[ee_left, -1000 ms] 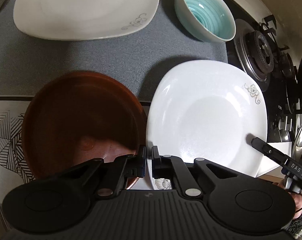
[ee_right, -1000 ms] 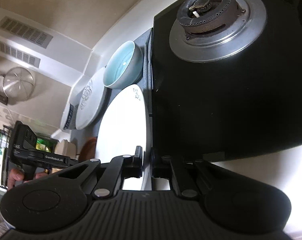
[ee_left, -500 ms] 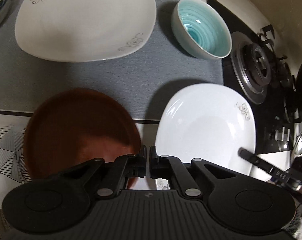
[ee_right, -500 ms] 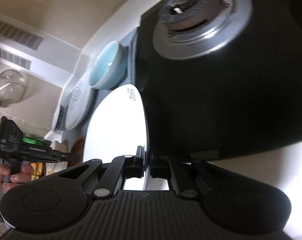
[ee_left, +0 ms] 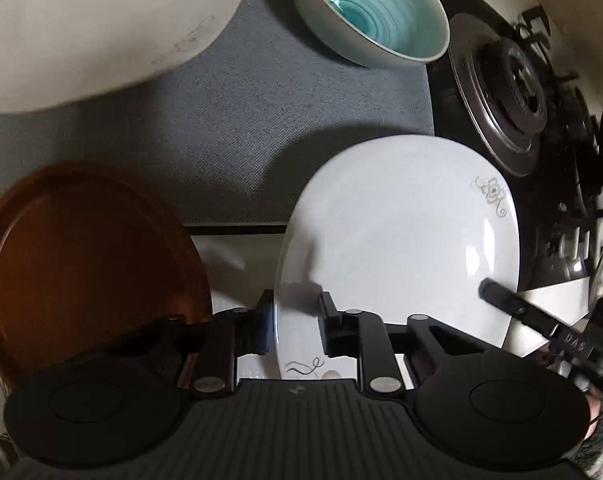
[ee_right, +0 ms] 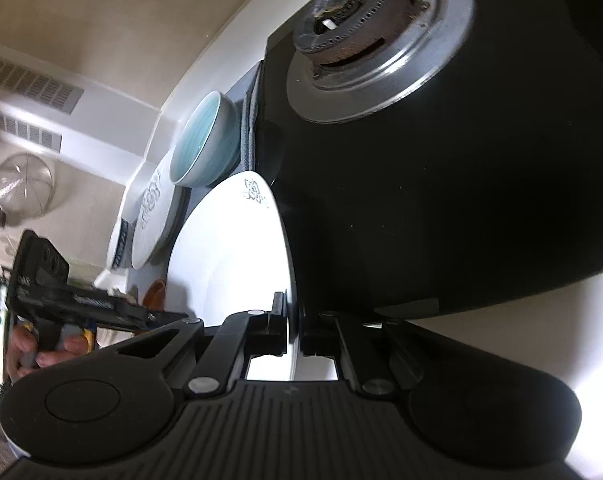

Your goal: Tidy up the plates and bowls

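A white plate with flower prints [ee_left: 397,240] is held tilted above the counter; it also shows edge-on in the right wrist view [ee_right: 229,248]. My right gripper [ee_right: 293,330] is shut on its rim. My left gripper [ee_left: 293,320] is open, with its two fingers astride the plate's near left edge. A brown plate [ee_left: 85,264] lies to the left. A teal bowl [ee_left: 371,12] and a large white flowered plate [ee_left: 93,20] sit on the grey mat [ee_left: 229,128] behind.
A black gas hob with a steel burner [ee_left: 505,92] lies right of the mat, also in the right wrist view [ee_right: 365,40]. A blue-rimmed dish [ee_right: 119,246] stands beyond the large plate. A wire strainer [ee_right: 23,188] hangs far left.
My left gripper has opened and now straddles the white plate's edge. The left view moved closer to the dishes. The right gripper stays shut on the plate.
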A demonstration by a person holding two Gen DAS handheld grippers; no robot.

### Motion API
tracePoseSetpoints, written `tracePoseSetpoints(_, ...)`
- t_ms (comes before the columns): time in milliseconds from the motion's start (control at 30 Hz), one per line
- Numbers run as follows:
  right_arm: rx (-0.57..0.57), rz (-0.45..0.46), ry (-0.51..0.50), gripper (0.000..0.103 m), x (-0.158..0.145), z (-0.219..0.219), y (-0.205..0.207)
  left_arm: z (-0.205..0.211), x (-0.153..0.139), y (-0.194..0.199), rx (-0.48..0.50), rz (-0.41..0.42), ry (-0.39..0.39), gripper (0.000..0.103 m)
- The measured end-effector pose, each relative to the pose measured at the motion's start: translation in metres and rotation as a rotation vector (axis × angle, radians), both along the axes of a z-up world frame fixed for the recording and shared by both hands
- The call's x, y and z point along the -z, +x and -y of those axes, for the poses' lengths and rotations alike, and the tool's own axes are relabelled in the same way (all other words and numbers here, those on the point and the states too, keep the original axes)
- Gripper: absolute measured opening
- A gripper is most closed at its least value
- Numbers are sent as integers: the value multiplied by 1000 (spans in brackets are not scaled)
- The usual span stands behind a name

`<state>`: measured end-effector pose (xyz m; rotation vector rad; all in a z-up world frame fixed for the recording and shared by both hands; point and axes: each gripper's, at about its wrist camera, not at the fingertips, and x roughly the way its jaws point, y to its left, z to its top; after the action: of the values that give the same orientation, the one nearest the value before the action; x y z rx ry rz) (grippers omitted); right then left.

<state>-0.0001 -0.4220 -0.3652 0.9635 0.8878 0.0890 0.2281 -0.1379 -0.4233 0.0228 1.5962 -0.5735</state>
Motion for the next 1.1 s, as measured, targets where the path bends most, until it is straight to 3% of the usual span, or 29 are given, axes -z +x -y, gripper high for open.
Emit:
tracePoseSetpoints(200, 42, -4, 39, 7, 5, 0, -11, -17, 1, -1, -31, -30, -104, 20)
tracePoseSetpoints(333, 87, 4, 69, 7, 6, -5, -18, -20, -4, 5, -23, -28, -123, 20)
tracePoseSetpoints(533, 151, 44, 33, 6, -1, -26, -17, -22, -12, 21, 36, -27, -67, 15)
tracePoseSetpoints(833, 295, 67, -85, 7, -1, -65, -23, -8, 3, 34, 165, -67, -49, 21)
tracePoseSetpoints(1000, 354, 59, -23, 12, 10, -66, -25, 7, 2, 24, 280, -55, -26, 24)
tracePoseSetpoints(1100, 362, 74, 0, 16, 14, -66, -26, 16, 2, 23, 297, -37, -24, 25)
